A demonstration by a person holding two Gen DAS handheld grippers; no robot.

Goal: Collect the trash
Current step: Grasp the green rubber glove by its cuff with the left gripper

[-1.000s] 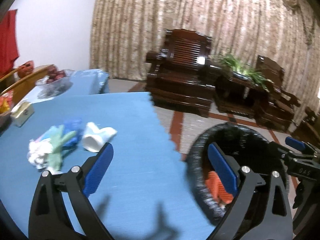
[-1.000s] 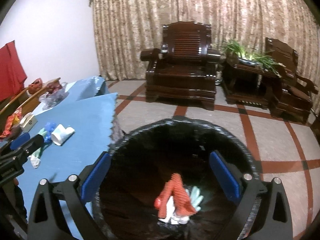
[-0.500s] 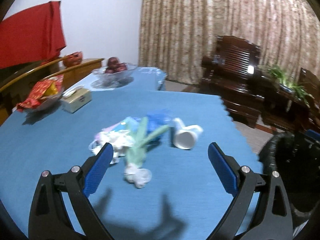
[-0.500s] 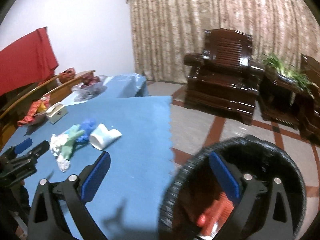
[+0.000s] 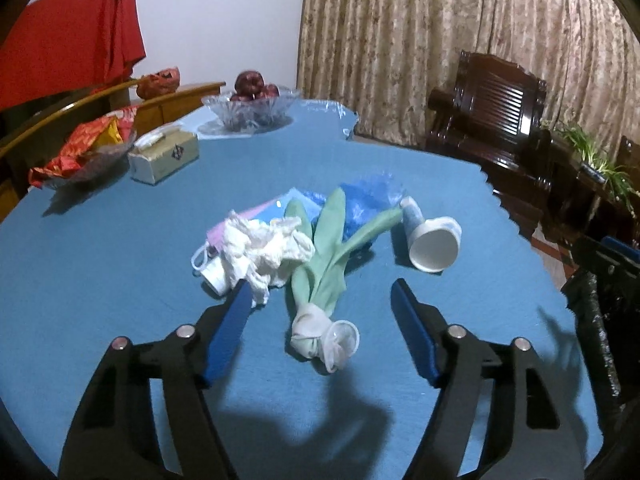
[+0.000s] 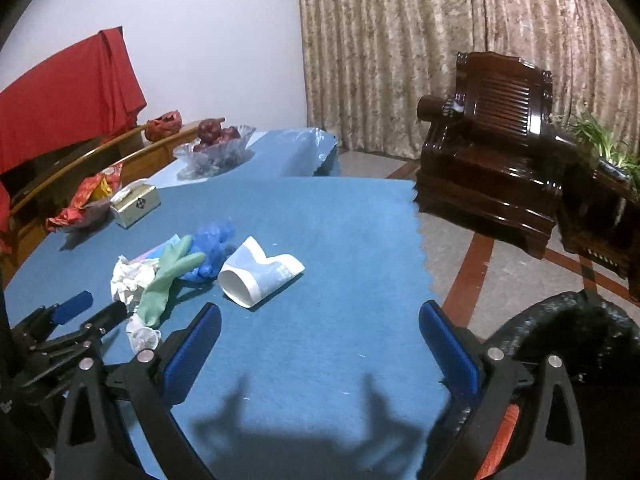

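A pile of trash lies on the blue table (image 5: 120, 272): a green rubber glove (image 5: 324, 256), crumpled white tissue (image 5: 264, 248), a blue plastic bag (image 5: 364, 204), a face mask (image 5: 208, 252) and a squashed white paper cup (image 5: 434, 240). My left gripper (image 5: 320, 332) is open and empty, just in front of the glove's cuff. My right gripper (image 6: 320, 344) is open and empty, over the table edge, short of the paper cup (image 6: 260, 276). The glove (image 6: 168, 276) shows there too. A black-lined trash bin (image 6: 568, 332) stands off the table's right edge.
At the table's far left stand a tissue box (image 5: 164, 156), a dish of red wrappers (image 5: 84, 152) and a glass fruit bowl (image 5: 250, 108). Dark wooden armchairs (image 6: 492, 168) and a plant (image 6: 600, 140) stand across the tiled floor.
Both grippers swung left from over the trash bin to the table. The left one has closed in on the trash pile. Both stay open and empty.
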